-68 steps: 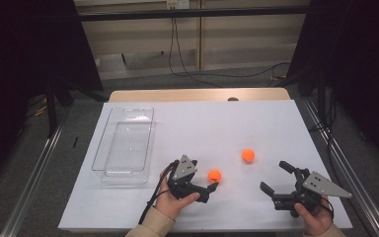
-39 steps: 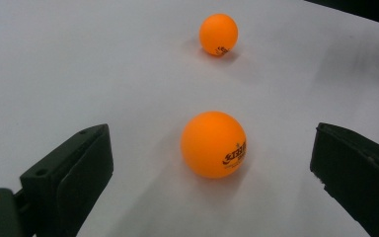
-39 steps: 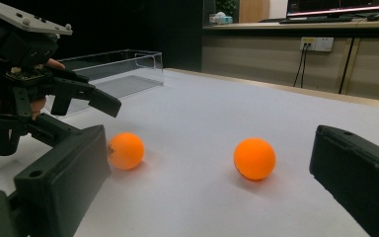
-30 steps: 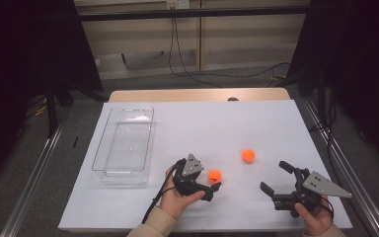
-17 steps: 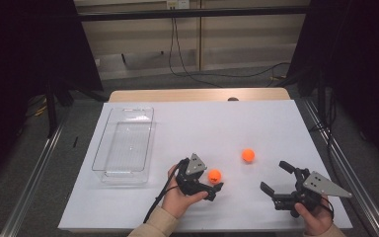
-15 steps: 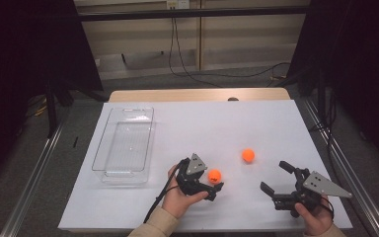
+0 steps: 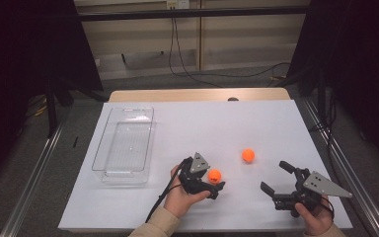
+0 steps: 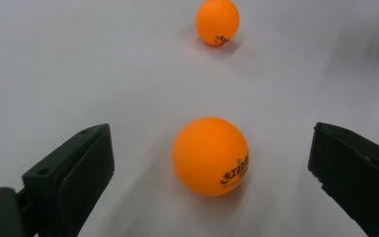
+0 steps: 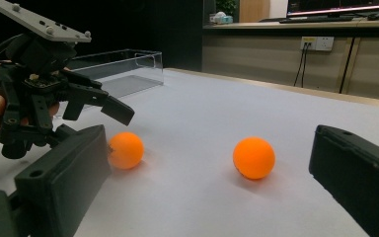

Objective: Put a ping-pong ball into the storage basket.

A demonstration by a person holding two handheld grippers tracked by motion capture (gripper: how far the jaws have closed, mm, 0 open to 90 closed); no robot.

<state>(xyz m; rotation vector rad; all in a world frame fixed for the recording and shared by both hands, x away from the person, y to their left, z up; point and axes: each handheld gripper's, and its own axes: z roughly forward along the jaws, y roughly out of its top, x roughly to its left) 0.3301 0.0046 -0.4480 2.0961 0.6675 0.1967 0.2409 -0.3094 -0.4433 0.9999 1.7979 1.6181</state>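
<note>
In the lower middle of the high view, the left claw (image 7: 216, 181) lies low over the white table (image 7: 217, 128) with its jaws spread wide around the nearer orange ball (image 7: 214, 175), which rests on the table between them. The left gripper view shows that ball (image 8: 210, 155) just right of centre in the frame, clear of both black jaws, with a gap of bare table on either side, so the claw is open and grips nothing. The second orange ball (image 7: 248, 155) sits a little up and to the right of the first in the high view, apart from it, and appears at the top centre of the left gripper view (image 8: 217, 21). The right claw (image 7: 277, 180) is at the lower right of the high view, well apart from both balls, its jaws also spread open and empty. In the right gripper view its two jaws frame the scene: the second ball (image 9: 254, 157) lies right of centre, the nearer ball (image 9: 125, 150) left of centre, with the left claw (image 9: 103, 123) around it. A clear plastic tray (image 7: 107, 163) stands at the left of the table, near the left hand (image 7: 182, 197).
</note>
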